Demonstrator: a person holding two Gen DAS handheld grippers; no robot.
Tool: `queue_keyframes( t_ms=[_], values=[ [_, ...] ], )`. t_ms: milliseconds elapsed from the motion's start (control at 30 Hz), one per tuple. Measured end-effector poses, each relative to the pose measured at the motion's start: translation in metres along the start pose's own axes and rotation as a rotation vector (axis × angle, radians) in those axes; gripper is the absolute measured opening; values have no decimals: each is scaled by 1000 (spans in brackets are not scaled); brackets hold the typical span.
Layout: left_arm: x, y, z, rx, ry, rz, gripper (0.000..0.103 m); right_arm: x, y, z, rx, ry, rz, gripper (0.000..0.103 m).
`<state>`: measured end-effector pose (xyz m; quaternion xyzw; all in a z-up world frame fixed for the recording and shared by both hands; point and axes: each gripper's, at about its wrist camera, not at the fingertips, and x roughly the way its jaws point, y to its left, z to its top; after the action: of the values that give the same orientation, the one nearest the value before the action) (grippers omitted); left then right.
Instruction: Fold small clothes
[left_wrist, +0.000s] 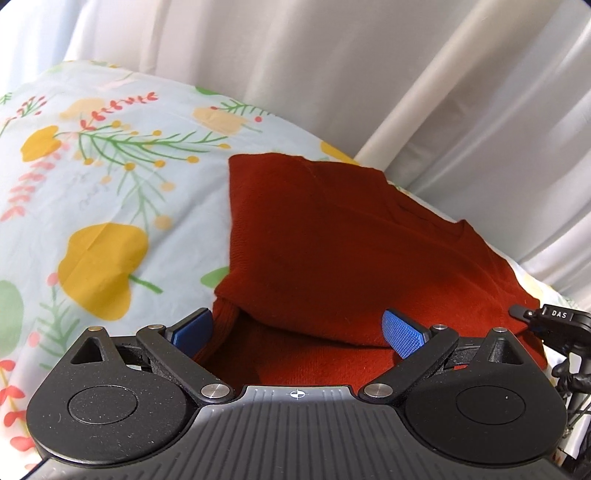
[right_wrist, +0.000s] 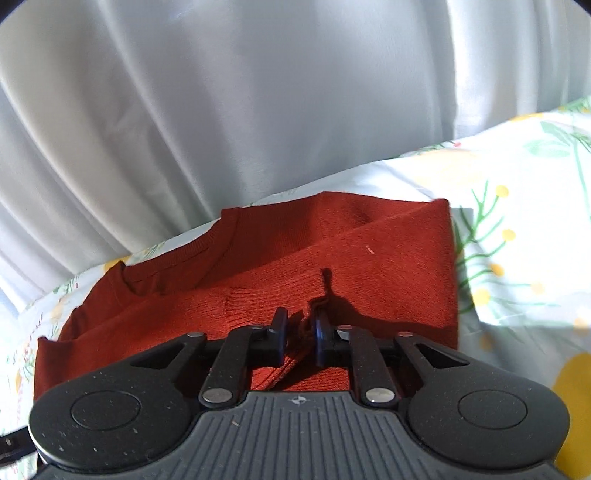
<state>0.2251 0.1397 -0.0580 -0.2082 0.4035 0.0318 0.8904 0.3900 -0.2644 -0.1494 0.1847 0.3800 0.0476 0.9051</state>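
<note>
Rust-red knitwear (left_wrist: 332, 236), a small sweater, is spread on a surface covered by a floral sheet (left_wrist: 103, 177), with a pale curtain (right_wrist: 258, 92) hanging just behind it; whether the surface is a bed or a counter cannot be told. The garment is seen already doubled over in part: a diagonal fold edge crosses it in the right wrist view, and in the left wrist view an upper layer lies over a lower one near the camera. The left claw (left_wrist: 299, 328) is held with its blue pads (left_wrist: 402, 328) wide apart, straddling the near edge of the cloth, one pad beside the ribbed hem, and nothing is gripped by it. The right claw (right_wrist: 299, 328) is drawn nearly together on a pinch of ribbed knit, which is bunched up between its pads, so the fabric is judged to be clamped there. The step in hand is judged to be a fold of the near edge, with one corner taken and the other not yet taken. For the next move, the left claw would need to be closed on the hem layer alone, then both corners lifted together and carried across evenly, so that the layers beneath are not dragged askew. No container is in view, and nothing is seen stored in anything.
</note>
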Motion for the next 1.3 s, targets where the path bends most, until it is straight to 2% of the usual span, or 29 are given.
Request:
queue_keyframes(
  t_ms=[33, 67, 133, 200, 267, 333, 400, 467, 567, 667, 733, 833, 900, 1067, 1133, 1233, 1300],
  values=[
    [2, -1, 1, 3, 1, 1, 101, 1, 3, 1, -20, 4, -5, 13],
    [3, -2, 1, 7, 4, 4, 101, 1, 8, 0, -43, 5, -11, 6],
    [3, -4, 2, 19, 1, 5, 101, -4, 16, 0, -96, -43, -34, 5],
    [3, -5, 2, 37, -4, 5, 101, -15, 22, 2, -168, -148, -117, 5],
    [4, -6, 3, 55, -3, 19, 101, -17, 20, 3, -200, -211, -228, 5],
    [5, -7, 4, 67, -7, 31, 101, -12, 13, 5, -210, -197, -278, 5],
    [4, -9, 6, 74, -14, 33, 101, -6, 5, 6, -185, -132, -308, 9],
    [5, -14, 10, 89, -20, 17, 101, -13, 1, 4, -133, -146, -328, 18],
    [12, -30, 16, 129, -27, -1, 101, -25, 7, 2, -90, -192, -271, 20],
    [29, -49, 17, 197, -39, -44, 101, -13, 28, -4, -139, -100, -129, 20],
    [47, -57, 14, 222, -30, 11, 101, 3, 42, -10, -196, -50, -84, 20],
    [68, -64, 12, 276, -21, 66, 101, 17, 55, -13, -312, -98, -142, 21],
    [77, -68, 13, 316, -41, 93, 101, 23, 53, -5, -303, -118, -155, 20],
    [83, -67, 13, 354, -77, 100, 102, 30, 50, 1, -325, -138, -176, 20],
    [77, -66, 12, 340, -57, 77, 102, 21, 54, 0, -312, -118, -184, 20],
    [64, -59, 4, 319, -34, -13, 102, -3, 55, -8, -274, -83, -116, 20],
    [63, -57, -1, 331, -37, 5, 102, -16, 51, -23, -276, -52, -80, 20]
  ],
)
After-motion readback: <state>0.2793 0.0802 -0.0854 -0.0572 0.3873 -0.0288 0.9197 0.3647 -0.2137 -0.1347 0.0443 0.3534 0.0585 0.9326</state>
